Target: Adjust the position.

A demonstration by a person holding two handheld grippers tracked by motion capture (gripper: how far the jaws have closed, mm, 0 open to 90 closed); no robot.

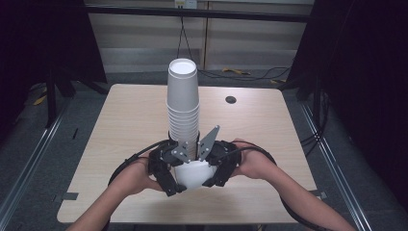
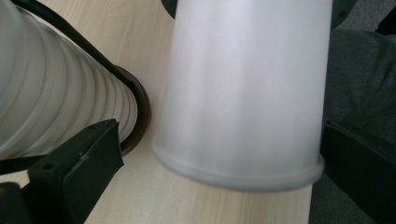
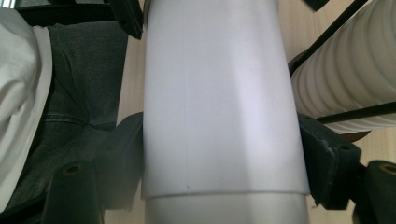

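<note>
A tall stack of white paper cups (image 1: 183, 101) stands upright in the middle of the wooden table (image 1: 125, 120), on a dark round base (image 2: 142, 112). Just in front of it a single white cup (image 1: 192, 175) is held off the table between both grippers. My right gripper (image 1: 210, 180) is shut on this cup (image 3: 219, 93), one black jaw pressed on each side. From the opposite side my left gripper (image 1: 174, 185) is open. Its jaws stand wide around the cup's rim end (image 2: 243, 93) without squeezing it. The stack (image 2: 51, 88) is just beyond the left gripper's jaw.
A small dark round hole (image 1: 231, 99) sits in the tabletop at the back right. Black cables (image 1: 250, 74) lie on the floor behind the table, and dark stands flank both sides. The person's grey trousers (image 2: 355, 70) are below the near table edge.
</note>
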